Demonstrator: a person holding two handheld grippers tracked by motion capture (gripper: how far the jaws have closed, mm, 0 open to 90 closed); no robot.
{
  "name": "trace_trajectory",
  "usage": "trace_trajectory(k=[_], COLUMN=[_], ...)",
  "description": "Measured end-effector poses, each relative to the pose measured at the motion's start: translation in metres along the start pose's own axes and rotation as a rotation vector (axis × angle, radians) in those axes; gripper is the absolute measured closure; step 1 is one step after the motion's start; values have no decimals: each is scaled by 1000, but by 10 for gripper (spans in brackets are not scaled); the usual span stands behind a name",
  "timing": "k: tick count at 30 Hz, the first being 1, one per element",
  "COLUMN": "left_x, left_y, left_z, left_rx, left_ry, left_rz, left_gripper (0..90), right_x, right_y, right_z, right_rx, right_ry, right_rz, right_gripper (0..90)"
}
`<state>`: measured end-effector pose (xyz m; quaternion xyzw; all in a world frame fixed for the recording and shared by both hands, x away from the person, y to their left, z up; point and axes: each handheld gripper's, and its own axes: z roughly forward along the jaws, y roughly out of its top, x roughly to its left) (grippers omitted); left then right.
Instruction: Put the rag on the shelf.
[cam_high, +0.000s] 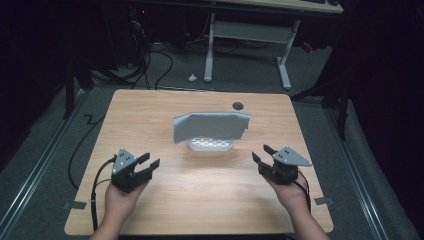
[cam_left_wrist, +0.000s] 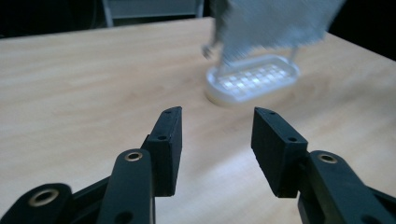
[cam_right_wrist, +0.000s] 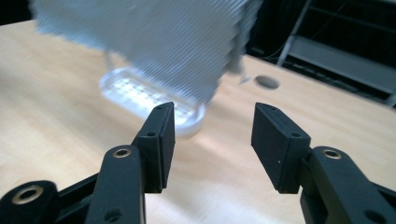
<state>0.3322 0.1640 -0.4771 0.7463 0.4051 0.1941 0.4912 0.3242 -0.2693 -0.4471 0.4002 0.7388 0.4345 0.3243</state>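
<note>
A grey-blue cloth (cam_high: 211, 127) hangs on a small rack over a white oval tray (cam_high: 210, 145) in the middle of the wooden table (cam_high: 200, 200). The left gripper view has the cloth (cam_left_wrist: 273, 23) above the tray (cam_left_wrist: 254, 81); the right gripper view has the cloth (cam_right_wrist: 154, 42) over the tray (cam_right_wrist: 140, 95) too. My left gripper (cam_high: 149, 162) rests open at the front left, short of the tray. My right gripper (cam_high: 263, 154) stands open at the front right, also apart from it. Nothing sits between either pair of jaws (cam_left_wrist: 216, 140) (cam_right_wrist: 212, 140).
A round cable hole (cam_high: 238, 105) lies in the table's far edge, also seen as the hole (cam_right_wrist: 267, 82). A white-legged desk (cam_high: 250, 35) stands beyond the table. Cables (cam_high: 95, 200) trail over the left edge.
</note>
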Motion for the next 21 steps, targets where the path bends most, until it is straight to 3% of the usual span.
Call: trace_trajectory(k=[7,9,11,12,14,17,21], left_x=[-53,-64,-74,-76,-77,-74,-73], left_y=[-37,-48,-49,-48,-45,-47,-49], left_z=[11,15,17,17,18,20,20], left_rx=[92,149,177,170,160,168,179], left_ry=[-125,-180,-180,-182,-183,-170,-154], left_rz=[41,29,86,96,91,87,97], left_gripper=[504,514,504,503,502,502,502], right_x=[38,47,55,58,61,54,50], right_y=[-31,-43,-59,-63,-67,-67,-70], right_z=[-9,-9,-6,-3,0,3,2], right_rx=[69,94,145,178,194,190,195], right_ry=[28,2,-5,24,12,23,20], right_rz=[5,23,28,6,-70,-25,-26], right_gripper=[469,471,481,470,477,477,478])
